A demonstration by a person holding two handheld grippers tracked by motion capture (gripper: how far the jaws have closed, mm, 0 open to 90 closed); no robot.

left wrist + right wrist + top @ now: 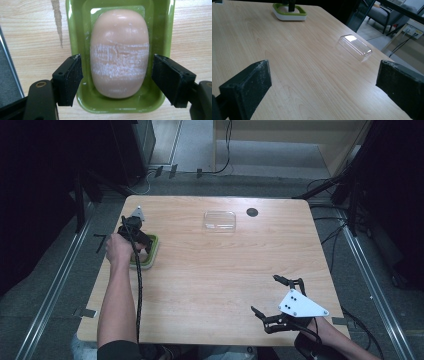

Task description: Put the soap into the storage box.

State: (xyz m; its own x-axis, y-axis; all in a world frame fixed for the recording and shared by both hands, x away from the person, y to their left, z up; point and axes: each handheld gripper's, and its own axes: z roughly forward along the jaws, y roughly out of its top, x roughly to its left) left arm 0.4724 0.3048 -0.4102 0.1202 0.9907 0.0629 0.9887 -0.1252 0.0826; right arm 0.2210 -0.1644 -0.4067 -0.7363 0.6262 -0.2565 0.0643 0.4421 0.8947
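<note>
Soap, a pale pink oval bar (119, 53) with a scuffed white band across its middle, lies flat in a green rectangular plastic dish (72, 30) near the left edge of the light wooden table (215, 280). Left gripper (117, 80) hangs directly over the dish, jaws pointing down. Its black pads (68, 80) stand either side of the bar with a clear gap on both sides, partly open, gripping nothing.

Right gripper (322, 90) rests low near the front right of the table, jaws wide apart and empty, aimed across the bare wood. A clear plastic lid (219, 220) sits well apart from the dish, toward the far edge, near a small dark round hole (252, 212) in the tabletop.

Handling judgement: bar looks rigid but waxy, so likely slippery and easily scored; light. Rounded sides give the pads little flat to bite on. Best hold appears to be across the short width at mid-length, on the scuffed band, pads low beside the dish walls, with modest squeeze.
</note>
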